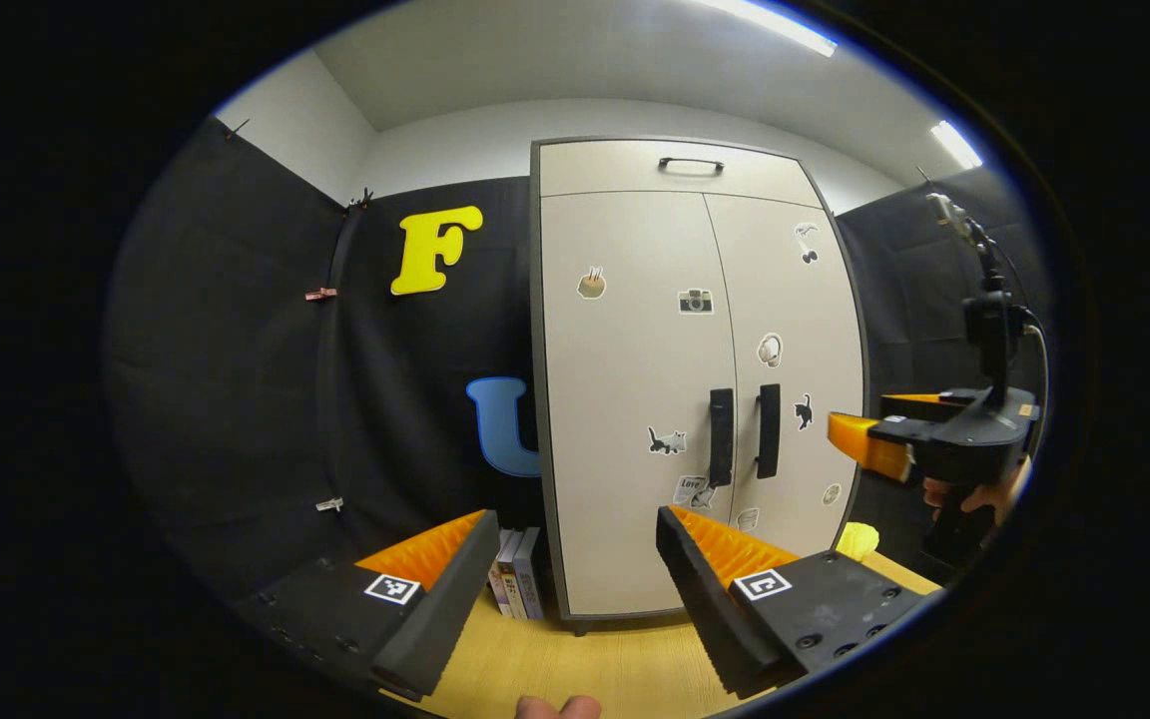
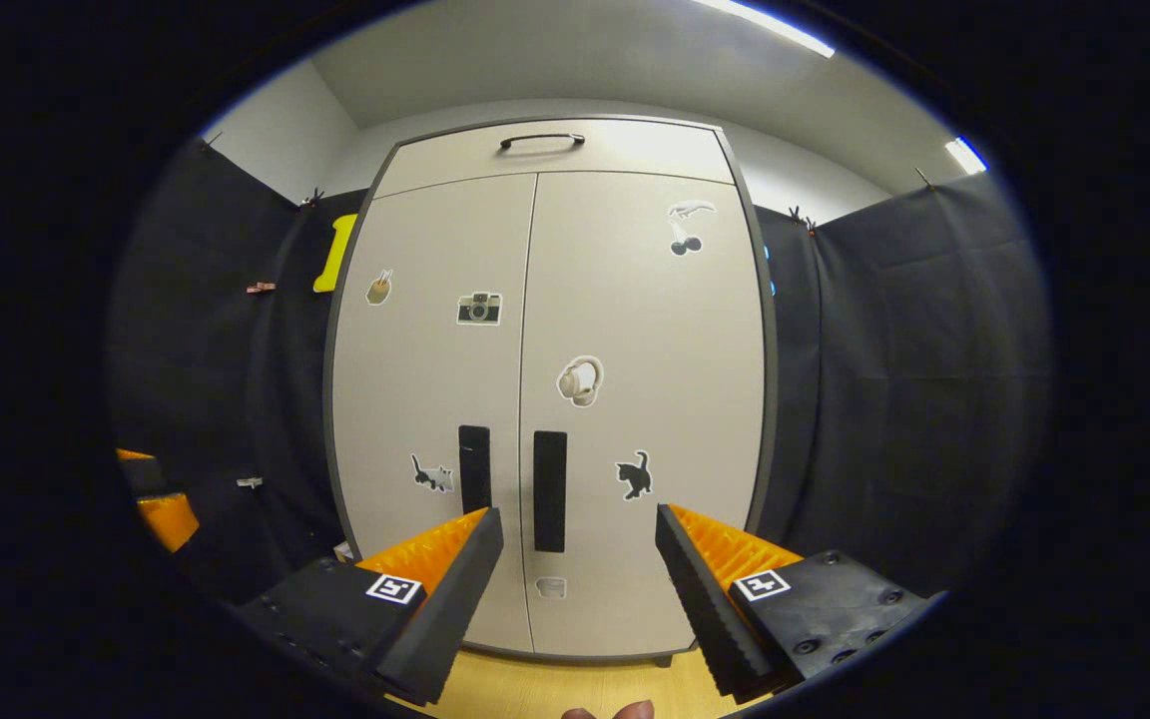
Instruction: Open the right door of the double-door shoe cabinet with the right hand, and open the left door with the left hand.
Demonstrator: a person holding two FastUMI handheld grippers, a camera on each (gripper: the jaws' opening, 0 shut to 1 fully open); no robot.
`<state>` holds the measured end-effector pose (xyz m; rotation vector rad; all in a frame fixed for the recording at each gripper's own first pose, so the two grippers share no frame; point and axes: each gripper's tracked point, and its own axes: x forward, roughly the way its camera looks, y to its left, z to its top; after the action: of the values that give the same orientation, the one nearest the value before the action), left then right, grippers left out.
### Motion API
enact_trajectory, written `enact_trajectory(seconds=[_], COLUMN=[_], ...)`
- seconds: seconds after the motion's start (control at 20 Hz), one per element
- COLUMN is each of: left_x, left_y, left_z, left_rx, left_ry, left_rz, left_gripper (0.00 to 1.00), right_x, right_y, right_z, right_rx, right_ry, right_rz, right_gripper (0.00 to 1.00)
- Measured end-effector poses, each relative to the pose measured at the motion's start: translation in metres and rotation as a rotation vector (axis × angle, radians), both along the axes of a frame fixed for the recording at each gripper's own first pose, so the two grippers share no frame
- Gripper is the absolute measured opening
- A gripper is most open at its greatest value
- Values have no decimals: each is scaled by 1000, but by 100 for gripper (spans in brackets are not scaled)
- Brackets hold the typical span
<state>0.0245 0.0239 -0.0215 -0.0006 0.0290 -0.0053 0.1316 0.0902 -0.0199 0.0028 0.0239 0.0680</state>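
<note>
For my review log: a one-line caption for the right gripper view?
Open right gripper faces the closed shoe cabinet, near its right door handle.

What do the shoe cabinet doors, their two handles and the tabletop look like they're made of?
Doors: probably laminated board, matte off-white, flat and grainless, with stickers lying smooth.
Handles: matte black bars, plastic or painted metal; the look leaves it open.
Tabletop: light wood or wood-look laminate, with faint grain lines.
</note>
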Motion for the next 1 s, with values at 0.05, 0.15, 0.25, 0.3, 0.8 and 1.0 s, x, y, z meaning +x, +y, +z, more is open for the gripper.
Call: enact_trajectory(seconds=[0.05, 0.15, 0.25, 0.3, 0.8, 1.0], left_x=[4, 11, 18, 21, 45, 44], left_y=[2, 6, 11, 13, 30, 35], left_z=[-2, -5, -8, -10, -28, -36], left_rx=[-3, -11, -16, -15, -15, -21], left_ry=[4, 8, 9, 13, 57, 75], left_rz=[0, 0, 4, 4, 20, 28], left_gripper=[98, 98, 98, 98, 98, 98], right_x=[13, 39, 64, 76, 133, 138], right_y=[5, 11, 13, 14, 20, 25], right_z=[-4, -16, -30, -38, -63, -58], right_rx=[-2, -18, -23, -20, 54, -12], right_ry=[2, 13, 32, 42, 92, 75], right_rz=[2, 0, -15, -18, -47, -51], right_gripper=[97, 97, 98, 98, 80, 49])
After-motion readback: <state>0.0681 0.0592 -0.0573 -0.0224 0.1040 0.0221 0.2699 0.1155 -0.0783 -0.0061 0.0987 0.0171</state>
